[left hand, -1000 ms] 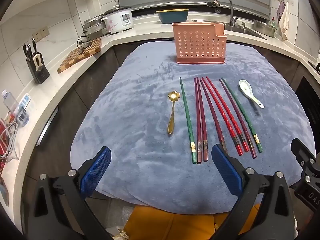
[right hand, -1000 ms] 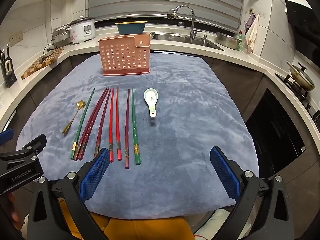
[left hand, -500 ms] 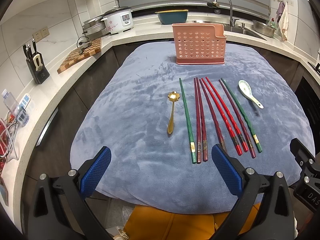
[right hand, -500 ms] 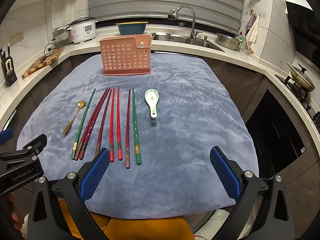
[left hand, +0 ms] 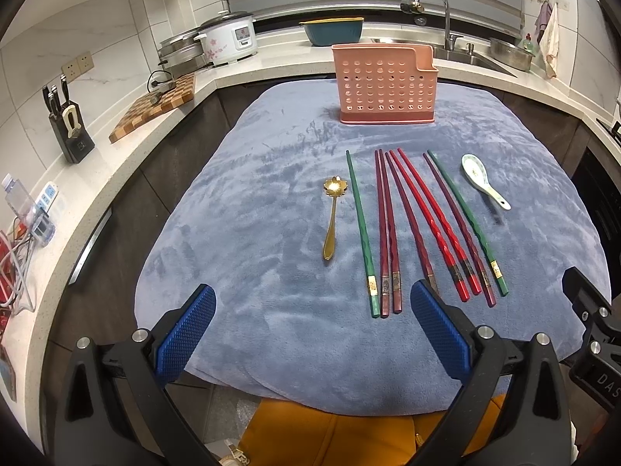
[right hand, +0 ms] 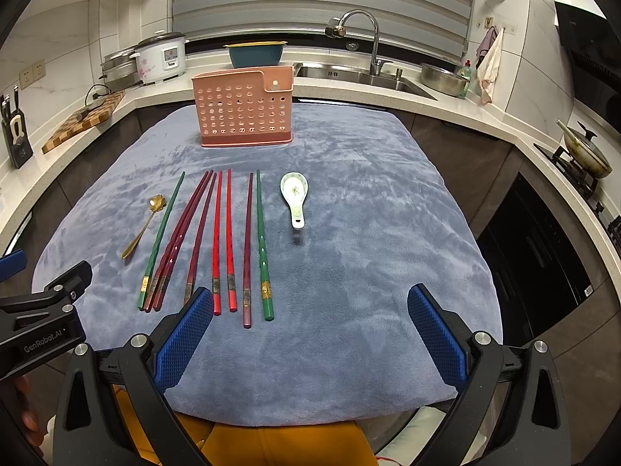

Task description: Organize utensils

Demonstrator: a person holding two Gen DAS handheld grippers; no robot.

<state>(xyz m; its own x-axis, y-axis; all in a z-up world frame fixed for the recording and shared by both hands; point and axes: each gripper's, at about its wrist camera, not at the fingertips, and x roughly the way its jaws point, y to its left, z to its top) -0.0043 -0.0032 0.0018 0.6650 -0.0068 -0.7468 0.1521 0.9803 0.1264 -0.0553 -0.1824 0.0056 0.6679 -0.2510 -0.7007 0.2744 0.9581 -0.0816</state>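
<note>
Left claw: jaws spread wide, nothing between them, hanging over the near edge of the worktop.
Right claw: jaws likewise wide apart and holding nothing, over the near edge beside the left one.
Worktop: covered by a blue plush cloth; all the utensils lie on it ahead of both claws.
Chopsticks: eight in a loose row, two green on the outside, red and dark red between; butt ends point toward the claws, tips point away. Their near ends sit just ahead of the right claw's left finger and the left claw's right finger.
Gold spoon: ahead of the left claw, just left of the chopstick row, bowl at the far end.
Ceramic spoon: ahead of the right claw, just right of the row, handle toward the claw.
Pink holder: perforated caddy standing upright at the far side of the cloth, well beyond everything; nothing visibly in it.
Step in hand: judging by the layout, the start; no utensil is picked up yet.
Next move: probably lower one claw onto a single piece, an outer green chopstick or a spoon, pinch it across its thin shaft without catching its neighbour, then carry it forward to the holder.
</note>
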